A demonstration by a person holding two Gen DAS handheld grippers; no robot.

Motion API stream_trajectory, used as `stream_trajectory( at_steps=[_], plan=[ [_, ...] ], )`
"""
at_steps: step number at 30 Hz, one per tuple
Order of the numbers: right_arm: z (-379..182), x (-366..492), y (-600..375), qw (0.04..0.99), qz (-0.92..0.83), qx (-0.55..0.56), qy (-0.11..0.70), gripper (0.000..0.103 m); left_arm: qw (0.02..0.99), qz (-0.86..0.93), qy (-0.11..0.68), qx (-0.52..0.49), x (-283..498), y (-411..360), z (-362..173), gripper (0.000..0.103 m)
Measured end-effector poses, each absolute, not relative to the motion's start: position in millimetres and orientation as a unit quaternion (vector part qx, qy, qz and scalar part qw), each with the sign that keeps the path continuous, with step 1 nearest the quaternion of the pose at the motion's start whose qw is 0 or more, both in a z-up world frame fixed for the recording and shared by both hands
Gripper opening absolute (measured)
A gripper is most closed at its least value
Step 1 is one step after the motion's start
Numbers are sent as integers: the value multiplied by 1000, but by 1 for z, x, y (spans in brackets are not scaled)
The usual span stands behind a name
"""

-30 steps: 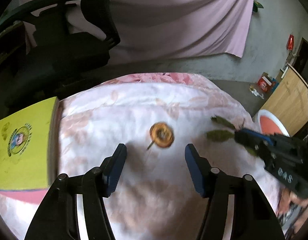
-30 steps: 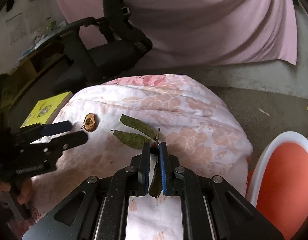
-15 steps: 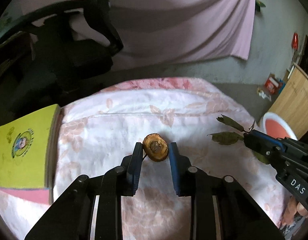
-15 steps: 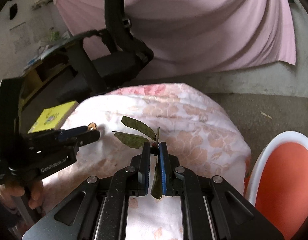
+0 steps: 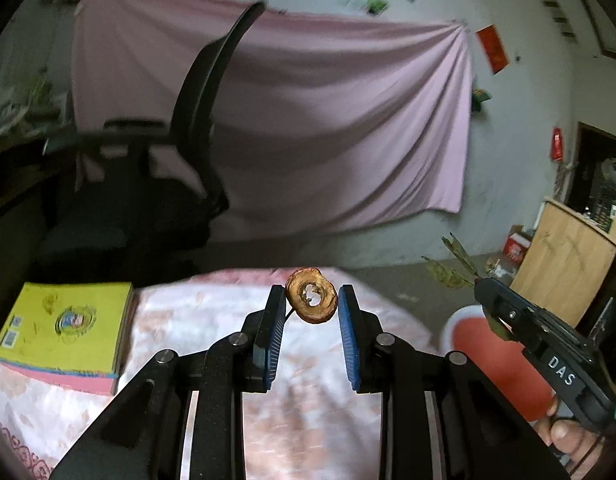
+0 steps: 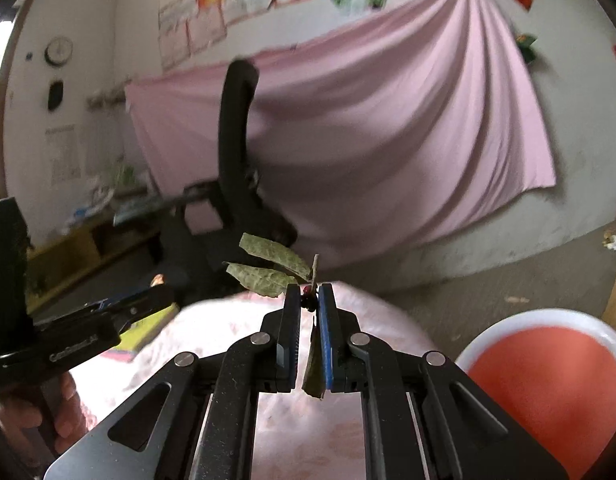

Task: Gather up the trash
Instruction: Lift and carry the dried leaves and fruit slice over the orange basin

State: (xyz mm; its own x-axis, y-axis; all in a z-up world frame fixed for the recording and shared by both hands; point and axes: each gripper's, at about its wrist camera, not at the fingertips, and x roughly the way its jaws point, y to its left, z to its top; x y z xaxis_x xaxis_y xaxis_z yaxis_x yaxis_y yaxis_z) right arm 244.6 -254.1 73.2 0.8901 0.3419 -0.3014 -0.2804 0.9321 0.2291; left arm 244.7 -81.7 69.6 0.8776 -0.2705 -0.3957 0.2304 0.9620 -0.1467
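Note:
My left gripper (image 5: 311,300) is shut on a brown dried fruit ring (image 5: 312,301) and holds it in the air above the pink floral tablecloth (image 5: 188,320). My right gripper (image 6: 309,300) is shut on a leafy twig (image 6: 268,266), lifted off the table; its green leaves stick out to the upper left. The right gripper with the twig (image 5: 456,264) also shows at the right of the left wrist view. The left gripper (image 6: 156,300) shows at the left of the right wrist view.
A red bin with a white rim (image 6: 548,384) stands on the floor to the right of the table (image 5: 500,360). A yellow book (image 5: 64,332) lies at the table's left. A black office chair (image 5: 180,184) and a pink sheet (image 5: 328,120) are behind.
The left gripper closed on the fruit ring and lifted it off the table. The right gripper rose with the twig. Both views now tilt up toward the wall.

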Motion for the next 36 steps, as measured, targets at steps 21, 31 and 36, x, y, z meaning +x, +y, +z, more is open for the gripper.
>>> stream_trajectory(
  at_steps=[21,31,36],
  plan=[
    [95,187,-370,990,54,117,58,7,959,-261,94,54,197,-217,97,23],
    [77,200,-404,981,15,142,130,8,943,-294,138,65,200,-263,70,23],
    [69,204,-418,975,6,160,156,8,938,-303,158,60,203,-275,63,23]
  ],
)
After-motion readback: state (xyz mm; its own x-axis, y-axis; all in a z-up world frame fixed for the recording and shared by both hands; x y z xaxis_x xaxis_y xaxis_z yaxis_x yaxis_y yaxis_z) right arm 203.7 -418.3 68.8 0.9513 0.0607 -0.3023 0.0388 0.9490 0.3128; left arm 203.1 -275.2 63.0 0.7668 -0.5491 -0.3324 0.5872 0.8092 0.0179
